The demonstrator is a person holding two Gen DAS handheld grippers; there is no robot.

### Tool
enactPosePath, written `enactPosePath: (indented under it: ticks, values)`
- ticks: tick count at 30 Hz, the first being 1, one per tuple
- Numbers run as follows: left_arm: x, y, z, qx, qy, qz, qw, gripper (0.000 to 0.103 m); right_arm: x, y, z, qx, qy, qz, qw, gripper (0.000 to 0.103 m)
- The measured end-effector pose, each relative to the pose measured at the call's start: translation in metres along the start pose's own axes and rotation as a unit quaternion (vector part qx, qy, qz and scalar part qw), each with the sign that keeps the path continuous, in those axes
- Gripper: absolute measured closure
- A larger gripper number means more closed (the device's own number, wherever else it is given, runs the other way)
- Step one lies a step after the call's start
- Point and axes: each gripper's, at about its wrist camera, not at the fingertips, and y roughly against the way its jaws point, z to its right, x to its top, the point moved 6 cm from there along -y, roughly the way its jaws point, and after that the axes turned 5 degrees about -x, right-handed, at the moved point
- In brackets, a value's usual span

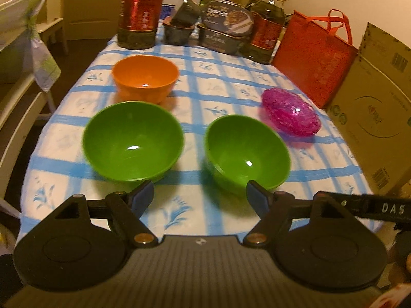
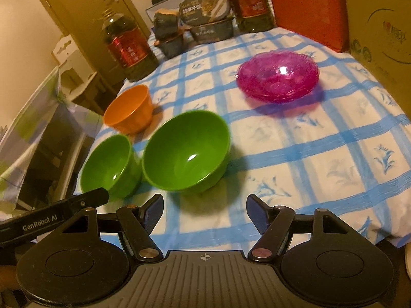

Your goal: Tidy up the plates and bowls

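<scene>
Two green bowls stand side by side on the checked tablecloth: the left one (image 1: 133,141) (image 2: 110,164) and the right one (image 1: 248,151) (image 2: 186,151). An orange bowl (image 1: 145,77) (image 2: 128,110) stands behind the left green one. A stack of pink glass plates (image 1: 291,111) (image 2: 277,77) sits farther right. My left gripper (image 1: 200,197) is open and empty, just in front of the two green bowls. My right gripper (image 2: 205,213) is open and empty, near the table's front edge, in front of the right green bowl.
Two large oil bottles (image 1: 140,10) (image 1: 265,28), dark food boxes (image 1: 221,25) and a small dark container (image 1: 178,32) crowd the table's far end. A red bag (image 1: 313,54) and a cardboard box (image 1: 375,107) line the right side. White furniture (image 1: 15,82) stands left of the table.
</scene>
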Motion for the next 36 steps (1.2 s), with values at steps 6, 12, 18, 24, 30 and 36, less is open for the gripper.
enactPosePath:
  ticks: [6, 12, 18, 24, 30, 36]
  values:
    - [-0.010, 0.008, -0.027, 0.018, 0.023, -0.003, 0.9996, 0.026, -0.006, -0.007, -0.012, 0.004, 0.008, -0.008, 1.000, 0.032]
    - [-0.014, 0.010, -0.041, 0.024, 0.036, -0.012, 0.9990, 0.026, -0.011, -0.013, -0.016, 0.005, 0.010, -0.016, 1.000, 0.032]
    - [-0.014, 0.009, -0.047, 0.025, 0.047, -0.018, 0.9984, 0.026, -0.014, -0.017, -0.019, 0.007, 0.012, -0.021, 1.000, 0.032]
    - [-0.012, 0.009, -0.050, 0.029, 0.047, -0.018, 0.9983, 0.026, -0.014, -0.022, -0.025, 0.010, 0.017, -0.025, 1.000, 0.032]
    - [-0.011, 0.007, -0.056, 0.030, 0.050, -0.021, 0.9981, 0.026, -0.012, -0.029, -0.034, 0.012, 0.026, -0.028, 0.999, 0.032]
    - [-0.006, 0.007, -0.065, 0.027, 0.053, -0.016, 0.9981, 0.022, -0.008, -0.035, -0.047, 0.018, 0.035, -0.026, 0.999, 0.032]
